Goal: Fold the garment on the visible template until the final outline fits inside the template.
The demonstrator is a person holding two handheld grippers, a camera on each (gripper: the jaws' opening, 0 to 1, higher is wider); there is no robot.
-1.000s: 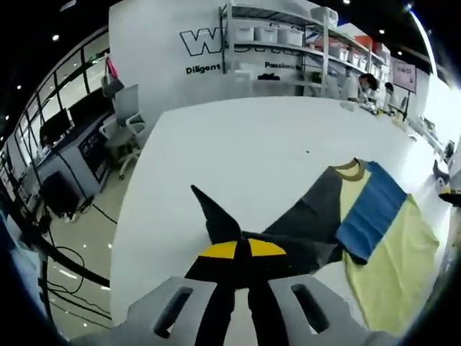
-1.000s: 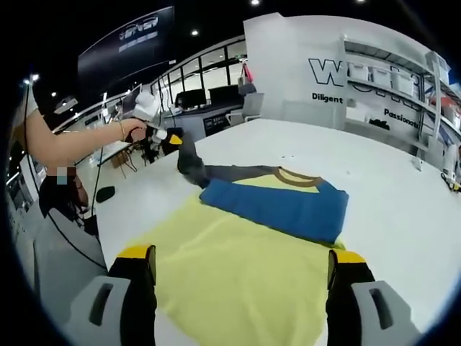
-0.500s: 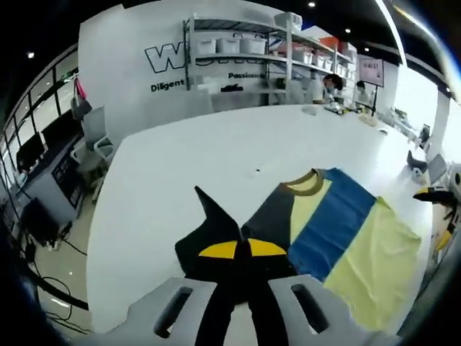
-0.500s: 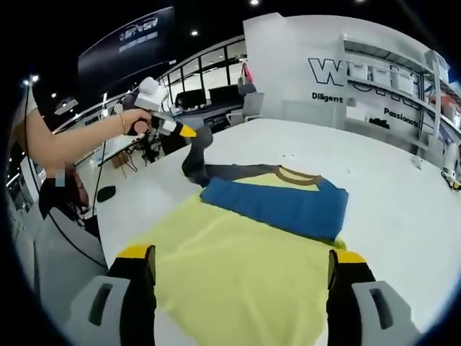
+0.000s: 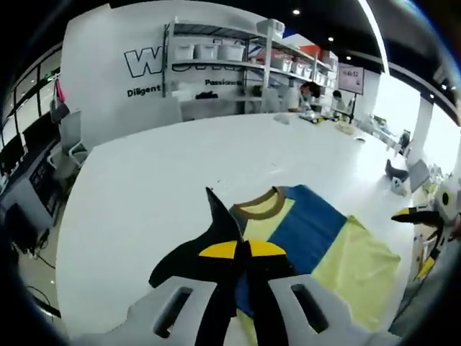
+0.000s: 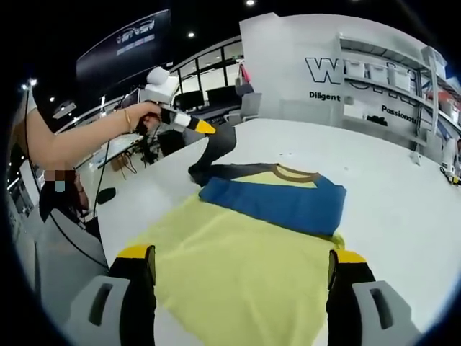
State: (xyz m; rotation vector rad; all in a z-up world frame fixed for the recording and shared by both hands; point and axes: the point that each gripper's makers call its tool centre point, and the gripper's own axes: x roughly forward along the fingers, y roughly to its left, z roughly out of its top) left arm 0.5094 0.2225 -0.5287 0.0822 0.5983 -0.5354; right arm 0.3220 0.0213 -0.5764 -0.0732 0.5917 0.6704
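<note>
A yellow T-shirt (image 6: 238, 263) with a blue chest band (image 6: 277, 203), a brown collar (image 5: 261, 207) and dark grey sleeves lies flat on the white table (image 6: 403, 209). My left gripper (image 5: 243, 249) is shut on one dark grey sleeve (image 5: 216, 225) and holds it up above the table, near the collar. In the right gripper view that same gripper (image 6: 196, 125) is at the upper left in a person's hand, the sleeve (image 6: 220, 143) hanging from its yellow tips. My right gripper (image 6: 243, 288) stands open over the shirt's yellow hem, holding nothing.
Shelving with white bins (image 5: 216, 54) and a wall with lettering stand behind the table. Office chairs and desks (image 5: 43, 155) are off the table's left edge. People work at the far right end (image 5: 317, 97). A person's arm (image 6: 68, 148) reaches in from the left.
My left gripper has lifted the grey sleeve higher and carried it inward towards the shirt's collar. The right gripper has stayed put, open.
</note>
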